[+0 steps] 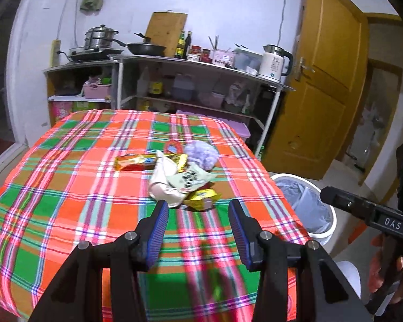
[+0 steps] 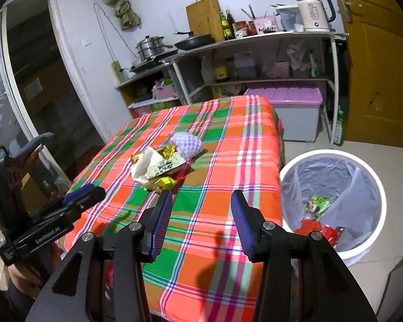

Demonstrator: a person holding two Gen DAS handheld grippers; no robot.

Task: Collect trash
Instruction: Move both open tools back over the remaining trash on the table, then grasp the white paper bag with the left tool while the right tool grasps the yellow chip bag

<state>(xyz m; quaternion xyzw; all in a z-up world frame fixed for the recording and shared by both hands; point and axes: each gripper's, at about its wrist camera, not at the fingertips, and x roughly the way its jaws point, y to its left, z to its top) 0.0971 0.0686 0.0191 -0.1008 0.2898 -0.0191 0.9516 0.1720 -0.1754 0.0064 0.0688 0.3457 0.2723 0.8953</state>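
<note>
Approach step. Left tool [image 1: 197, 224] and right tool [image 2: 201, 217] both wide, empty — short of trash pile [image 1: 180, 177] mid-bench. Next: close on wrapper, carry to bin [image 2: 333, 204] beside bench.

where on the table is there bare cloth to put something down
Free: the plaid tablecloth on every side of the wrapper pile, widest between the pile and the near edge, and toward the far edge by the shelves. Crowded: only the pile at the middle. The bin stands off the right edge.
</note>
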